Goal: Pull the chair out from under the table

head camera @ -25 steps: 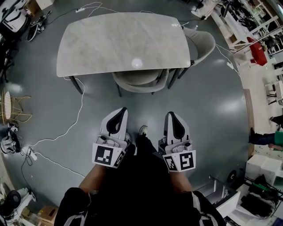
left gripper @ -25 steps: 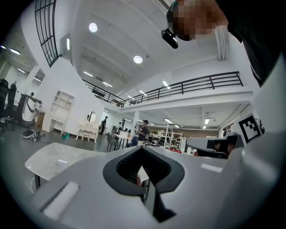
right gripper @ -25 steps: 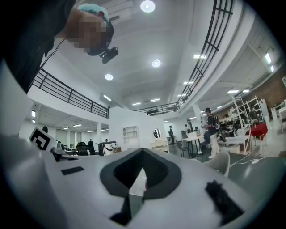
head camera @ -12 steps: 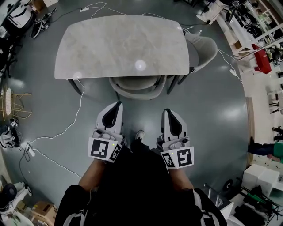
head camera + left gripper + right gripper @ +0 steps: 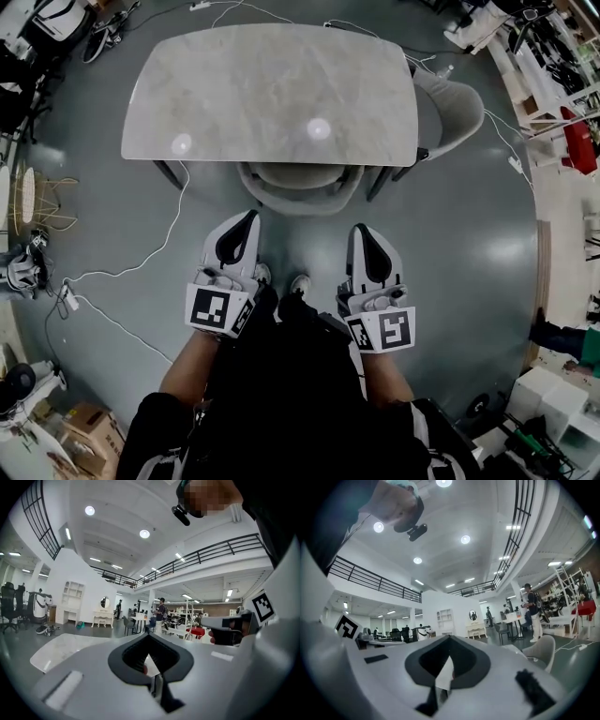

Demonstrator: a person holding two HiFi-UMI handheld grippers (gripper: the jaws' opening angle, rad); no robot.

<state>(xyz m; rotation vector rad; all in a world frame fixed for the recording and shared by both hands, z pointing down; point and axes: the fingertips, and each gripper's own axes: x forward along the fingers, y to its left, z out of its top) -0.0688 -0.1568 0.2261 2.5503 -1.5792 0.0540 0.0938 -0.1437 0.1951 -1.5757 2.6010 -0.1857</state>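
In the head view a grey upholstered chair point(image 5: 300, 185) is tucked under the near edge of a marble-topped table point(image 5: 272, 89), only its curved back showing. My left gripper point(image 5: 249, 216) and right gripper point(image 5: 360, 229) are held side by side a short way in front of the chair back, apart from it. Both are shut with nothing between the jaws. The left gripper view shows the tabletop point(image 5: 61, 648) past the closed jaws point(image 5: 149, 656); the right gripper view shows the closed jaws point(image 5: 449, 660) and a second chair.
A second grey chair point(image 5: 450, 108) stands at the table's right end, also in the right gripper view point(image 5: 541, 651). White cables point(image 5: 141, 272) trail over the grey floor at left. Equipment and boxes line the room's edges. People stand far off.
Both grippers have moved forward toward the chair back, keeping side by side and shut. The table and chair now lie closer below me.
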